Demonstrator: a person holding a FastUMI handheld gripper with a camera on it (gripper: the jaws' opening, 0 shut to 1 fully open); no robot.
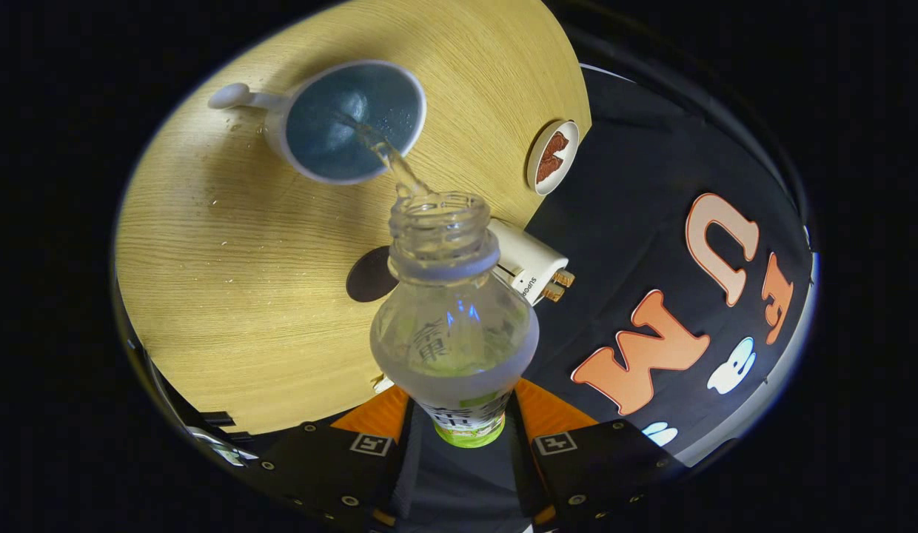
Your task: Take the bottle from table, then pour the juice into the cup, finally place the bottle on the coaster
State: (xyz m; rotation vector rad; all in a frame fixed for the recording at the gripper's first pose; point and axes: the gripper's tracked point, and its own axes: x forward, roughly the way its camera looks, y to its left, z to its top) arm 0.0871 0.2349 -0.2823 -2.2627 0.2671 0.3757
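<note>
Both jaws clamp the bottle (pixel 454 326) — tipped fwd, juice streaming into cup (pixel 348 122) on table (pixel 229 281).

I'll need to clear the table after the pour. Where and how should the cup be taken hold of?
Probably by the handle: it sticks out sideways from the cup, on the side away from the coaster, with bare table around it. Come in from that side, jaws across the handle. The gripper is now shut on the bottle, which pours into the cup.
</note>
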